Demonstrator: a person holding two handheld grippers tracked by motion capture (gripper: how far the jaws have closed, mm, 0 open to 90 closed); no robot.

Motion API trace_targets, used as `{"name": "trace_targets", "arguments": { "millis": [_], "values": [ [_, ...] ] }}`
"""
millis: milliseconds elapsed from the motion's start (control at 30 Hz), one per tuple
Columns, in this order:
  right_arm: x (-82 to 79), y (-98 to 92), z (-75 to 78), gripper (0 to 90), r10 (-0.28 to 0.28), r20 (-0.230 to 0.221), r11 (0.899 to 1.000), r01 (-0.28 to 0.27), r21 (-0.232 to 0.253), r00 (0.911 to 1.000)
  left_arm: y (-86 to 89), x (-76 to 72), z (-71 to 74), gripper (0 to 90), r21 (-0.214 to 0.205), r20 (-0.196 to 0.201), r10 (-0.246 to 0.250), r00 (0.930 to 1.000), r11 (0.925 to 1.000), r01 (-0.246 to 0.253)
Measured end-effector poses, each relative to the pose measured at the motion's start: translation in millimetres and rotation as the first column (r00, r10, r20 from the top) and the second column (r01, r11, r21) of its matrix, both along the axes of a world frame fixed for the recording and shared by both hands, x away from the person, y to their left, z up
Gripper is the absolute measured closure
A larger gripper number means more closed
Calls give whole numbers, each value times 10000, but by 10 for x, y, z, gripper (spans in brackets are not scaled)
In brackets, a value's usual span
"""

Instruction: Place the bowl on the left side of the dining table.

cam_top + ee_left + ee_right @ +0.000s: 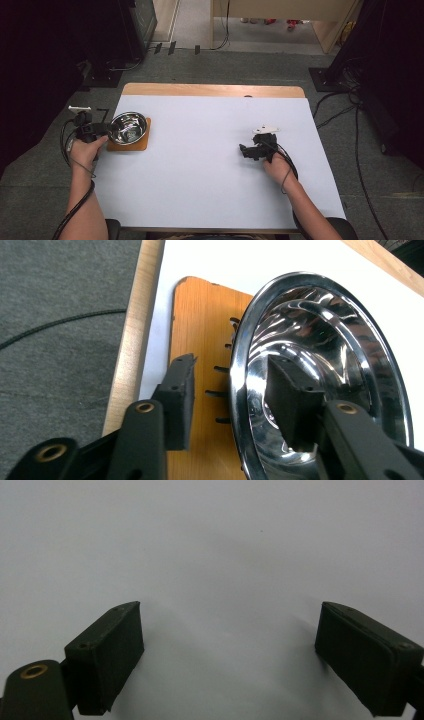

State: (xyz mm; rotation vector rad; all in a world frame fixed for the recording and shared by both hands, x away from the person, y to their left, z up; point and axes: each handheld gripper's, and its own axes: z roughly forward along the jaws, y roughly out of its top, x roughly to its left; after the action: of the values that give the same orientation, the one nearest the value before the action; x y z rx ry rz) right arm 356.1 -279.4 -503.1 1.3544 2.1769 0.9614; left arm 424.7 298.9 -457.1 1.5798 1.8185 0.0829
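A shiny steel bowl [128, 127] stands on a small wooden board [142, 145] at the table's left edge. My left gripper [107, 129] reaches it from the left. In the left gripper view, the gripper [231, 365] straddles the rim of the bowl [325, 340]: one jaw hangs outside over the board [200, 330], the other inside the bowl. A gap shows between each pad and the rim, so it is open. My right gripper [244, 150] rests at the table's right middle, pointing left. In its own view the right gripper [230, 610] stands wide open with nothing between the jaws.
A white sheet [210, 165] covers most of the wooden table [215, 90]. Grey carpet surrounds it. Dark equipment [135, 25] and cables [345, 100] lie on the floor at the far left and right.
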Motion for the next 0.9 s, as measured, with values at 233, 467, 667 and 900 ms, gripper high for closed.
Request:
{"name": "trace_targets", "arguments": {
  "millis": [233, 467, 667, 900],
  "values": [
    [0, -1, 0, 117, 7, 5, 10000, -7, -6, 10000, -5, -24, 65, 391, 334, 371, -134, 9992, 9994, 121],
    [0, -2, 0, 117, 11, 3, 10000, -11, -18, 10000, -38, -39, 136, 369, 726, 358, -232, 9991, 9971, 206],
    [0, -1, 0, 117, 12, -1, 10000, -12, -18, 10000, -50, -64, 250, 368, 777, 506, -297, 9983, 9966, 257],
    [0, -1, 0, 117, 11, -2, 10000, -11, -17, 10000, -80, -85, 358, 373, 1004, 511, -386, 9979, 9944, 333]
  ]
}}
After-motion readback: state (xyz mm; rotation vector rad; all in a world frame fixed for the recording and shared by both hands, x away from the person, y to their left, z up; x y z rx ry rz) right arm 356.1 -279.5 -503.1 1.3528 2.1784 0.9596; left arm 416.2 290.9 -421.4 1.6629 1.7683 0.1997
